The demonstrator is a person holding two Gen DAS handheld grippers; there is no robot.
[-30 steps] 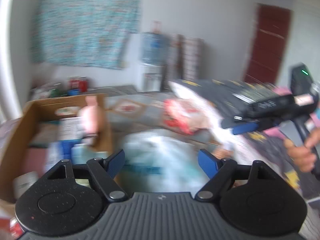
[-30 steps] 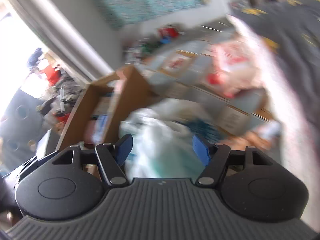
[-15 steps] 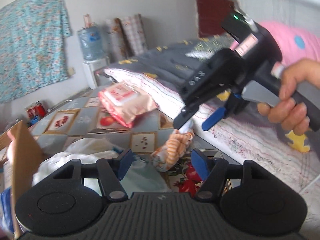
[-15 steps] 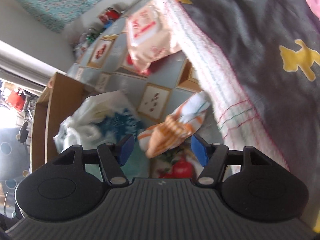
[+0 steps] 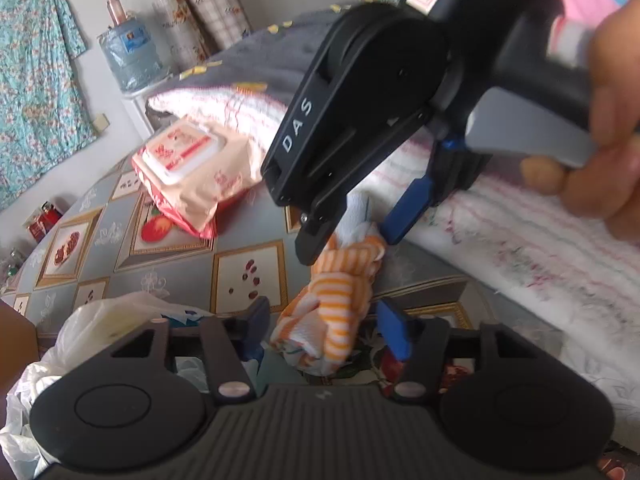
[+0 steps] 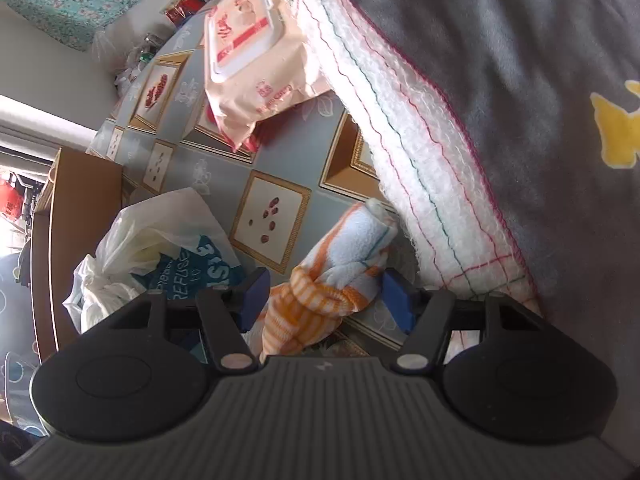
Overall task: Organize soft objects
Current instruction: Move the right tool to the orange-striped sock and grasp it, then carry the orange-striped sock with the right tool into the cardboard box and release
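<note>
Both grippers are closing in on the orange striped towel lying knotted on the patterned floor beside the bedding. The left gripper and right gripper are straddling it, jaws narrowing but not yet pressing. Next, I judge, they need to clamp it.

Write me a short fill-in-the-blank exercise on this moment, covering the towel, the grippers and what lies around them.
1. The rolled towel has white and ____ stripes.
2. Both the left hand-held gripper and the right hand-held gripper have the ____ between their fingers.
3. The pack of wet wipes leans against the edge of a ____ blanket.
4. The plastic bag lies beside a ____ box.

Missing words: orange; towel; white; cardboard
</note>
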